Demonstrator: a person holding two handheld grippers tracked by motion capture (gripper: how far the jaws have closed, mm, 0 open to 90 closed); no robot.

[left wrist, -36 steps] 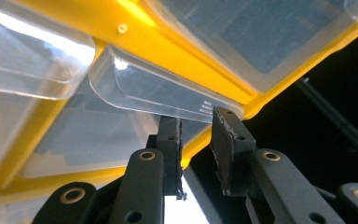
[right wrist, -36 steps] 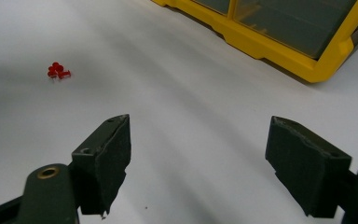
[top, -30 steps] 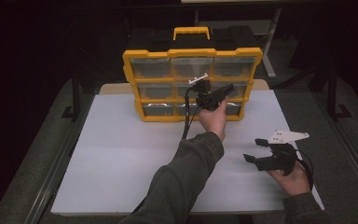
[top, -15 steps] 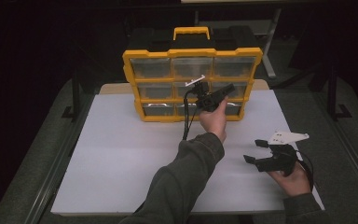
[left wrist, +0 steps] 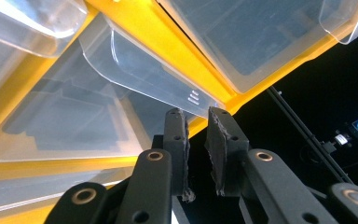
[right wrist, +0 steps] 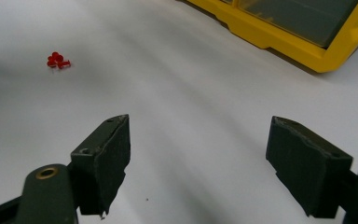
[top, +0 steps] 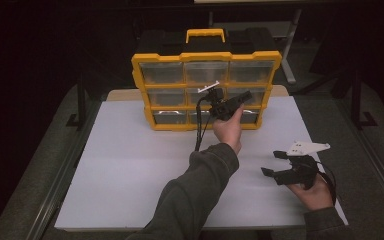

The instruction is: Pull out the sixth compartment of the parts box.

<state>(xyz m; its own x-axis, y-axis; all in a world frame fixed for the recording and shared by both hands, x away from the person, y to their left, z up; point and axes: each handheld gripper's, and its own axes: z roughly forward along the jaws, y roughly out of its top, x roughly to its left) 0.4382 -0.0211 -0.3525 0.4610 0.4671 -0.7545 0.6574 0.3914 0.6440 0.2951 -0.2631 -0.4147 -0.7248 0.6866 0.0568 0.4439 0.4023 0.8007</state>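
The yellow plastic organiser case with clear compartment drawers stands upright at the far edge of the white table top. The left gripper is raised against the right end of its middle row. In the left gripper view, the jaws stand nearly together, having just been closing, with the lip of a clear plastic drawer at their tips; whether the pads actually pinch that lip cannot be told. The right gripper rests low over the table, well apart from the case, jaws wide and holding nothing. A small cluster of red push pins lies on the table beyond it.
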